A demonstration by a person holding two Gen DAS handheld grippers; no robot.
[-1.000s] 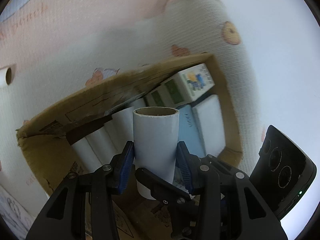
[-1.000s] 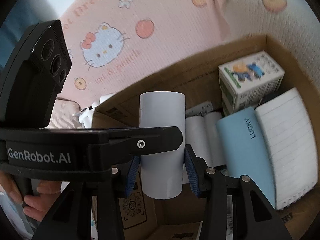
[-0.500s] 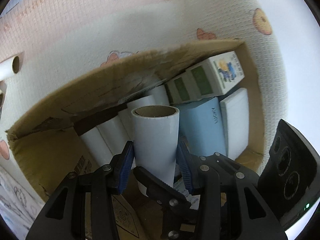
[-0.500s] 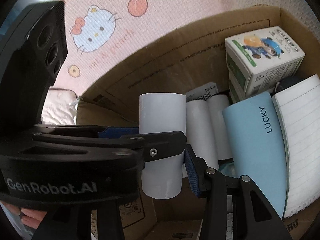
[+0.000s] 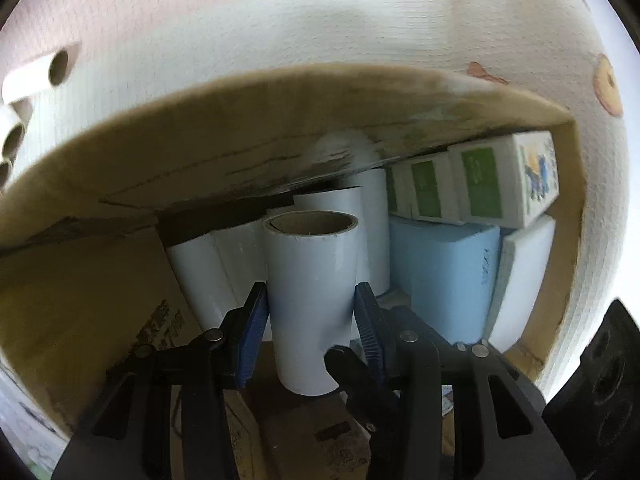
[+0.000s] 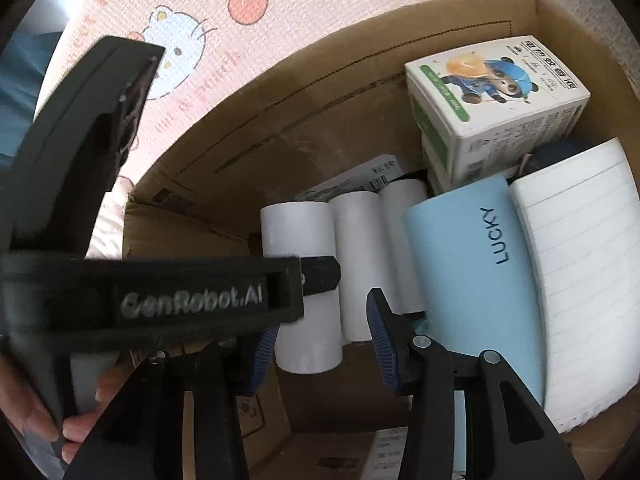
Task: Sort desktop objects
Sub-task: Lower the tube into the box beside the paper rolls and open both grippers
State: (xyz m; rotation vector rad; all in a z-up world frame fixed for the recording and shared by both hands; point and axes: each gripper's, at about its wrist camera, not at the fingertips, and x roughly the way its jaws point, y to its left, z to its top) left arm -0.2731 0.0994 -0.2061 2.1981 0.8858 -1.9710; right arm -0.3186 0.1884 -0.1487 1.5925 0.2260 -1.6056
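My left gripper (image 5: 310, 320) is shut on a white paper roll (image 5: 310, 300) and holds it inside the cardboard box (image 5: 240, 152), beside other white rolls (image 5: 204, 276). In the right wrist view my right gripper (image 6: 322, 340) has spread its fingers; the same roll (image 6: 300, 240) stands between them with a gap on its right side. The left gripper body (image 6: 160, 292) crosses in front. The box wall (image 6: 280, 120) holds two more rolls (image 6: 360, 240), a light blue LUCKY notebook (image 6: 476, 276), a white lined notebook (image 6: 576, 280) and white-green cartons (image 6: 496, 96).
Several loose rolls (image 5: 36, 76) lie outside the box at the upper left on the pink cartoon-print mat (image 6: 180, 20). The right gripper's body (image 5: 600, 380) shows at the lower right of the left wrist view. A hand (image 6: 80, 420) holds the left gripper.
Both grippers moved down into the box with the roll. The right gripper's fingers opened off the roll, while the left gripper stayed shut on it.
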